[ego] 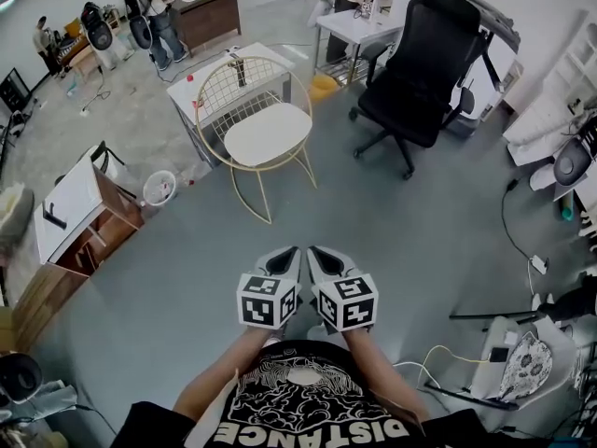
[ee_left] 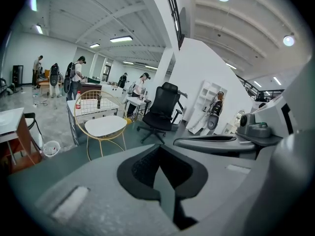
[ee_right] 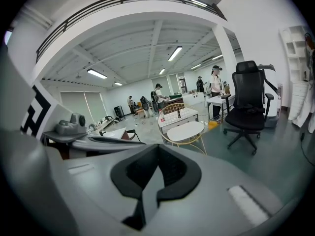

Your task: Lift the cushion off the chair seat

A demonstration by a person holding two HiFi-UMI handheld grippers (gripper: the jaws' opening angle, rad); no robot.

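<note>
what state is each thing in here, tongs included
cushion: lying flat on the seat, not yet lifted
wire chair: upright, nothing on it but the cushion
office chair: upright, empty
bin: upright, open at the top
left tongs: shut, empty, well short of the chair
right tongs: shut, empty, side by side with the left
</note>
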